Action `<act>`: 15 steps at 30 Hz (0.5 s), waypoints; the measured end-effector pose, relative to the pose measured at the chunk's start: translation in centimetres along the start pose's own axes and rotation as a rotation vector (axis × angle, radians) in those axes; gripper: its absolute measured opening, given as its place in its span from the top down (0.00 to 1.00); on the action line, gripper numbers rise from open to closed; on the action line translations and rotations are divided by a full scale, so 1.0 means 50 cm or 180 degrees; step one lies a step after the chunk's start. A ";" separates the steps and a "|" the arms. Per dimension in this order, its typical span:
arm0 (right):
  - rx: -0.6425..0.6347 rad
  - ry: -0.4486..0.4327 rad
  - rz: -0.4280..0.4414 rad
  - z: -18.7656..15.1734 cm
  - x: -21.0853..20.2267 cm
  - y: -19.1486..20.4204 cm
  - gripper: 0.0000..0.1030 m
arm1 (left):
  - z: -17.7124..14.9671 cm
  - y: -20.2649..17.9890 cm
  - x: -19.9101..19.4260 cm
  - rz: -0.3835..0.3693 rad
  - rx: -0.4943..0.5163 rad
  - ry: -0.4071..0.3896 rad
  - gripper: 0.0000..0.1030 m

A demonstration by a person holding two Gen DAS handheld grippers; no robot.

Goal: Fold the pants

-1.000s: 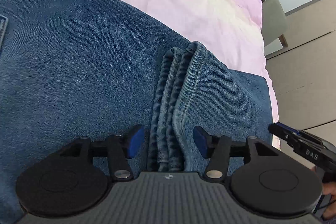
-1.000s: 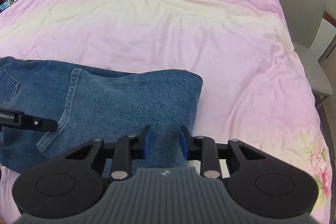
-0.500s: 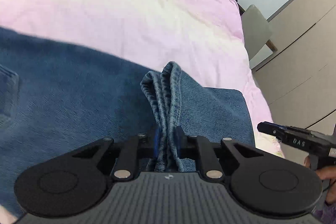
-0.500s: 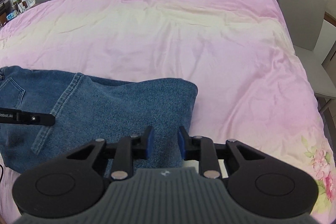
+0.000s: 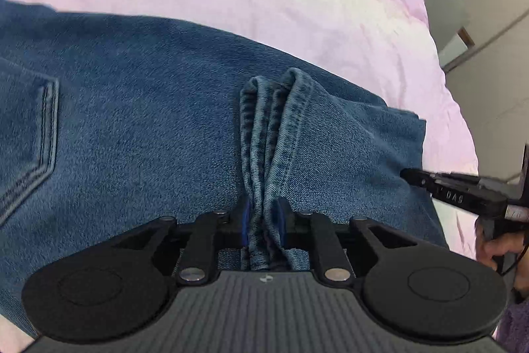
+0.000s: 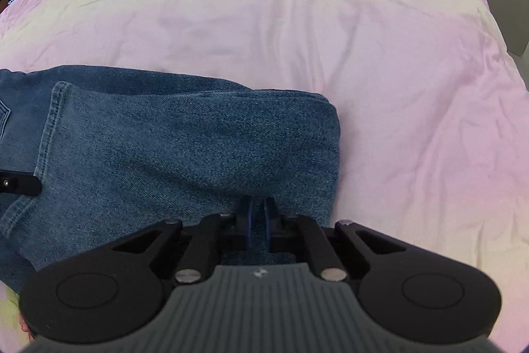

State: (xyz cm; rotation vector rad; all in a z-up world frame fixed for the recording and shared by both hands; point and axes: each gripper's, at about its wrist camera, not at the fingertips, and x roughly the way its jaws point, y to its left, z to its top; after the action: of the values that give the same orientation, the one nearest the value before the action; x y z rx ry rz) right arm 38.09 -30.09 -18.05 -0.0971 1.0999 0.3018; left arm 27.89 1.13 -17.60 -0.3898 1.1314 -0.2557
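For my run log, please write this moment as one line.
stage: gripping folded jeans on pink bedcover | left gripper: shut on stacked leg hems | right gripper: jaws just closed at jeans' near edge

Both claws closed – left claw (image 5: 264, 220) pinching hems (image 5: 264, 154).
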 end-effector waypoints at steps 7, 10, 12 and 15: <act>-0.0180 -0.0259 -0.0033 0.044 -0.081 -0.001 0.93 | 0.070 -0.033 -0.049 -0.0271 0.0259 -0.0316 0.49; -0.0058 -0.0340 -0.0045 0.074 -0.065 -0.016 0.93 | 0.104 -0.055 -0.027 -0.0196 0.0273 -0.0418 0.49; 0.0078 -0.0361 -0.0004 0.091 -0.045 -0.026 0.93 | 0.120 -0.066 0.002 0.0003 0.0297 -0.0406 0.61; 0.0130 -0.0288 -0.0028 0.106 -0.005 -0.035 0.92 | 0.124 -0.067 0.056 0.0352 0.0382 -0.0233 0.73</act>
State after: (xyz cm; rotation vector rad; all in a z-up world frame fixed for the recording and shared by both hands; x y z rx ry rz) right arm 43.04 -30.60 -15.54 -0.0515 1.0153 0.2731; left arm 34.68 -1.93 -16.18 -0.2279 1.0563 -0.2093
